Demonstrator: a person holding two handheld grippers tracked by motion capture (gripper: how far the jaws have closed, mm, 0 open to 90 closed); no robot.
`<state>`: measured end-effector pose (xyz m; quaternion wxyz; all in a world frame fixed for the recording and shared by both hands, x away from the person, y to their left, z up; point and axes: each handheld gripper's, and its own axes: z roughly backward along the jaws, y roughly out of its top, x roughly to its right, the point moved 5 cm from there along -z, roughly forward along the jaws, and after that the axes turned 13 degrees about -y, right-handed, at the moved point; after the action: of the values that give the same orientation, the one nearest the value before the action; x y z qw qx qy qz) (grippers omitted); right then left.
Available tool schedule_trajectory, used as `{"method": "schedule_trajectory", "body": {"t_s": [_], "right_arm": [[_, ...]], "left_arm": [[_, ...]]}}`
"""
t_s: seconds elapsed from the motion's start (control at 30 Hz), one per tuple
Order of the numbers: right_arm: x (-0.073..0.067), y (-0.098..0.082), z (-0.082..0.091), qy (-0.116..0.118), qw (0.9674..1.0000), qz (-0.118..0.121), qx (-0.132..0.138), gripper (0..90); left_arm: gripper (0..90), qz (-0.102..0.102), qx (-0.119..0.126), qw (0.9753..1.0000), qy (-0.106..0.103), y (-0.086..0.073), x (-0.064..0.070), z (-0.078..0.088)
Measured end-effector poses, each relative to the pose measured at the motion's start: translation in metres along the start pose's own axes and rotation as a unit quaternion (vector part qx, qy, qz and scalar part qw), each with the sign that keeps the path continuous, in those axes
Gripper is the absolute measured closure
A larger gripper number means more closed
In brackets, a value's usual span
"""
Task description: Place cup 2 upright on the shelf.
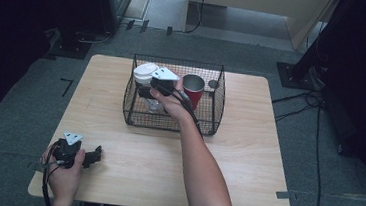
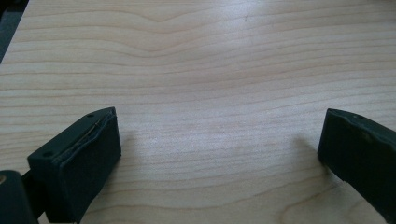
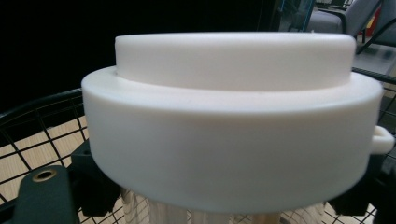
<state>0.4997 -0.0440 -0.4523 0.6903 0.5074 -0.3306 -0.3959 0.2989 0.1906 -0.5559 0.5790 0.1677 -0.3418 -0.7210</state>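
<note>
A white-lidded cup [image 1: 145, 79] is clamped by the right gripper [image 1: 153, 88] inside the wire basket [image 1: 169, 124]; the left gripper [image 1: 91, 156] is held wide on the counter [image 1: 165, 171].

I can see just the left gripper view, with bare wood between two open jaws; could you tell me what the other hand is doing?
Observer: The right gripper is inside a black wire basket at the far middle of the table, shut on a clear container with a white lid.
Operator: Thank you. Is anything else in that basket?
Observer: Yes, a red cup stands upright to the right of the container.
Operator: And where does my left gripper sit relative to all that?
Observer: The left gripper rests low at the table's near left corner, well apart from the basket, with nothing between its jaws.
</note>
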Motion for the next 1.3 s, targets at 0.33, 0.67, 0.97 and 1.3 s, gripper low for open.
{"method": "schedule_trajectory", "body": {"t_s": [0.33, 0.67, 0.97, 1.3], "right_arm": [[0.001, 0.0, 0.004, 0.005, 0.9998, -0.001, -0.02, 15.6], [0.005, -0.002, 0.017, 0.015, 0.9986, 0.012, -0.049, 14.0], [0.006, -0.004, 0.024, 0.016, 0.998, 0.034, -0.05, 13.3], [0.007, -0.008, 0.026, 0.007, 0.9975, 0.051, -0.048, 10.7]], "left_arm": [[0.1, 0.0, 0.0, 1.0, 0.0, 0.0, 0.0, 0.0], [0.1, 0.0, 0.0, 1.0, 0.0, 0.0, 0.0, 0.0], [0.1, 0.001, 0.001, 1.0, 0.001, 0.0, 0.0, 0.0], [0.1, 0.001, 0.001, 1.0, 0.0, 0.0, 0.0, 0.0]]}}
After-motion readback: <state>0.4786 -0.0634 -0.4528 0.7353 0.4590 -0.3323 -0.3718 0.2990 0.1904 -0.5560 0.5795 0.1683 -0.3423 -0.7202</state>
